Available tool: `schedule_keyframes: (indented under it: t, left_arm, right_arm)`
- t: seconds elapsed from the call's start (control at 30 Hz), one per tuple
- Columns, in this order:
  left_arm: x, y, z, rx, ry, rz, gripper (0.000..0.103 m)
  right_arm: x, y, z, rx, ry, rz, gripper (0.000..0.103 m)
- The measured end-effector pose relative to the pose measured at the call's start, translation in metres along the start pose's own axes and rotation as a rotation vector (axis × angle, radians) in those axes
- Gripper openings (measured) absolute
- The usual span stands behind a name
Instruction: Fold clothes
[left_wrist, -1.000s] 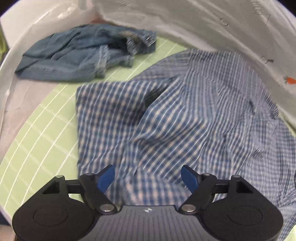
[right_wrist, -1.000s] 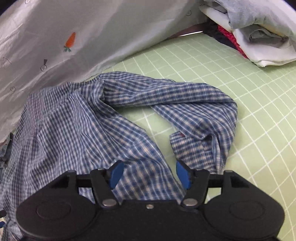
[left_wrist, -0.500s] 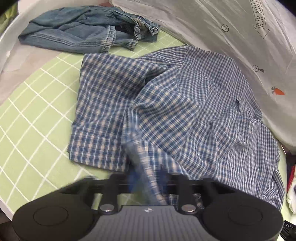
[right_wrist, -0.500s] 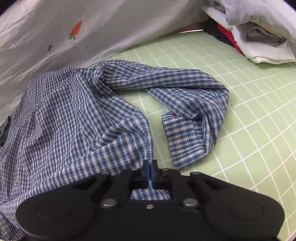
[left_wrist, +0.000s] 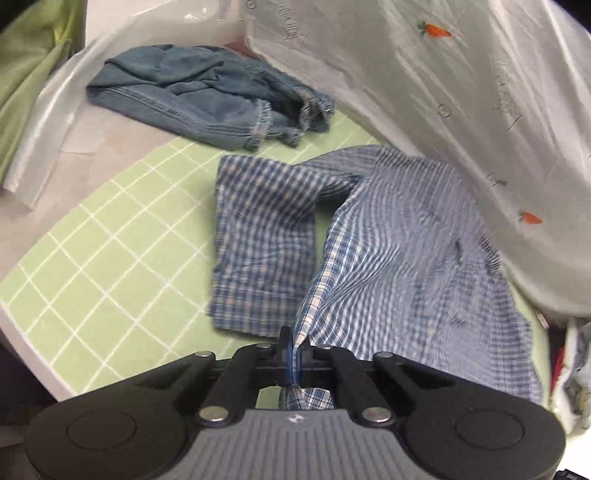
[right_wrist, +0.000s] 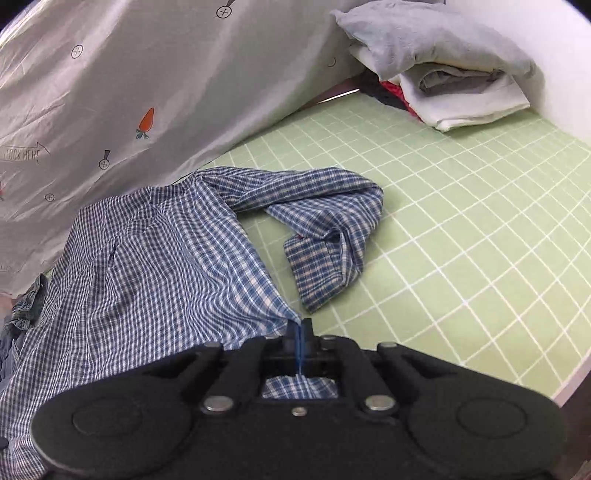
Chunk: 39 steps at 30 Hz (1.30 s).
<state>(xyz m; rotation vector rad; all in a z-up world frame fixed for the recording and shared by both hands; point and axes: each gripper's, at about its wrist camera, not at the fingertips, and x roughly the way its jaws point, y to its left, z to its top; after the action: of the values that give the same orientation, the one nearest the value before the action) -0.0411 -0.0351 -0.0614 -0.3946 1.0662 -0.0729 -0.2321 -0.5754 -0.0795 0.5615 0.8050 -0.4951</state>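
A blue-and-white checked shirt (left_wrist: 399, 254) lies crumpled on the green gridded mat (left_wrist: 110, 251). My left gripper (left_wrist: 294, 349) is shut on the shirt's near hem, which rises taut from the mat into the blue pads. In the right wrist view the same checked shirt (right_wrist: 155, 266) spreads left, and one sleeve (right_wrist: 325, 236) curls on the green mat (right_wrist: 461, 240). My right gripper (right_wrist: 297, 339) is shut on another point of the hem, with cloth pulled tight into it.
A crumpled denim garment (left_wrist: 207, 99) lies at the mat's far left. A white printed sheet (left_wrist: 461, 110) with carrot pictures hangs behind the shirt. Folded clothes (right_wrist: 443, 74) are stacked at the far right corner. The mat's front edge (right_wrist: 554, 384) runs close by.
One second ago both grippers stood open over the shirt. They closed on its near hem and have since drawn back and lifted it, pulling the cloth taut.
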Motion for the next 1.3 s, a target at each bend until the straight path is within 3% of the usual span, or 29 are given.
schedule_keyframes:
  t: [0.1, 0.2, 0.23, 0.27, 0.3, 0.33, 0.43, 0.5, 0.7, 0.87, 1.13, 1.3]
  left_arm:
    - [0.005, -0.002, -0.004, 0.046, 0.013, 0.076, 0.006]
    - [0.003, -0.006, -0.009, 0.087, 0.009, 0.121, 0.040]
    - [0.000, -0.007, -0.011, 0.088, 0.001, 0.115, 0.057]
    - [-0.003, -0.010, -0.013, 0.089, -0.011, 0.112, 0.072]
    - [-0.004, -0.015, -0.014, 0.097, -0.024, 0.117, 0.077]
    - [-0.005, -0.021, -0.015, 0.108, -0.037, 0.123, 0.083]
    - [-0.002, -0.044, -0.019, 0.167, -0.055, 0.136, 0.088]
    - [0.003, -0.061, -0.026, 0.193, -0.055, 0.127, 0.091]
    - [0.030, -0.111, -0.049, 0.264, 0.021, 0.080, 0.092]
    - [0.057, -0.146, -0.069, 0.297, 0.088, 0.064, 0.093]
    - [0.104, -0.190, -0.067, 0.333, 0.163, 0.086, 0.093]
    - [0.128, -0.216, -0.064, 0.372, 0.193, 0.113, 0.093]
  right_arm:
    - [0.003, 0.009, -0.017, -0.049, 0.059, -0.008, 0.001]
    - [0.000, 0.017, -0.030, -0.090, 0.069, -0.028, 0.006]
    - [-0.005, 0.018, -0.032, -0.104, 0.048, -0.042, 0.009]
    - [-0.008, 0.020, -0.032, -0.121, 0.035, -0.045, 0.022]
    - [-0.010, 0.019, -0.029, -0.129, 0.026, -0.048, 0.037]
    - [-0.011, 0.019, -0.026, -0.134, 0.017, -0.052, 0.040]
    - [-0.010, 0.013, -0.016, -0.126, 0.010, -0.052, 0.045]
    - [-0.008, 0.008, -0.011, -0.107, 0.005, -0.055, 0.063]
    - [0.001, 0.002, 0.001, -0.161, -0.033, -0.078, 0.103]
    - [0.011, -0.019, 0.016, -0.130, -0.053, -0.027, 0.103]
    - [0.050, -0.070, 0.048, 0.041, -0.050, -0.031, 0.103]
    - [0.080, -0.088, 0.076, 0.110, -0.117, -0.073, 0.103]
